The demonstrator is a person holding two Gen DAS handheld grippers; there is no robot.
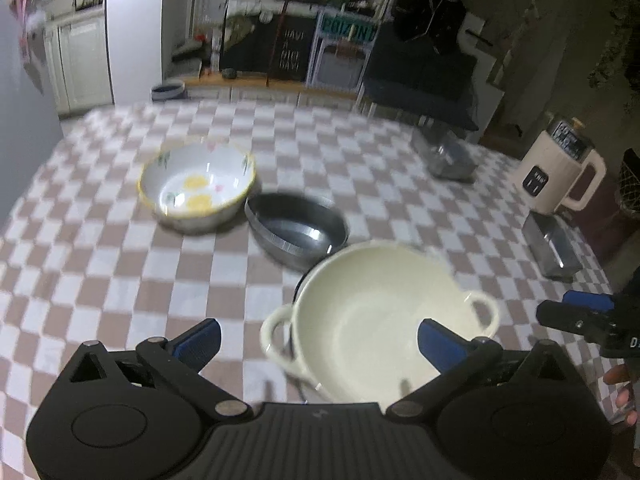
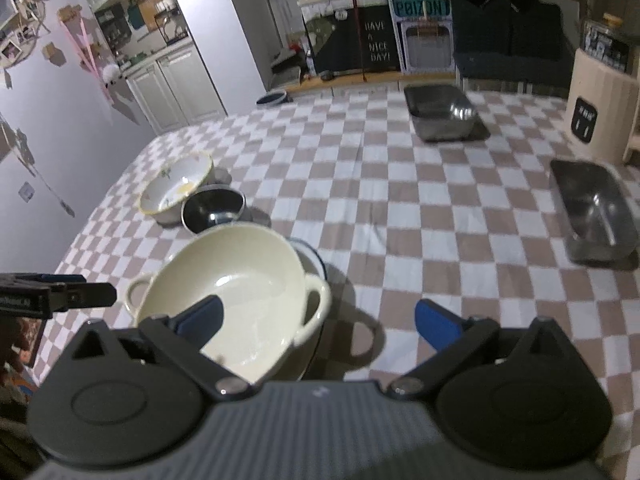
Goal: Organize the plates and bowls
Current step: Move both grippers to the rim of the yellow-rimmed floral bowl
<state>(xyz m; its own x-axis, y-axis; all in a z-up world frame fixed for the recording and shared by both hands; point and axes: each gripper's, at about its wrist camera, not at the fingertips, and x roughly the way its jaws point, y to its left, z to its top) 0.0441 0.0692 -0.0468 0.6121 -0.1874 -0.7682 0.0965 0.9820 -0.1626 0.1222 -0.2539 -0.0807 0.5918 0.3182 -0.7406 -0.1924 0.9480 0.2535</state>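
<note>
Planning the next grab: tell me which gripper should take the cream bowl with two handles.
Probably the right gripper. It is open, and the cream bowl has its near handle lying between the fingers. The left gripper, also open, faces the bowl's inside.

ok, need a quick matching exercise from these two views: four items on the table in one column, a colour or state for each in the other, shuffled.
Column 1:
1. two-handled bowl
2. floral bowl
3. round metal bowl
4. left hand-held gripper

Column 2:
A. shiny steel, beside the floral bowl
B. plain cream, sitting tilted on a blue-rimmed dish
C. open, holding nothing
D. white with a yellow rim and yellow prints inside

Pairs: 1-B, 2-D, 3-A, 4-C
</note>
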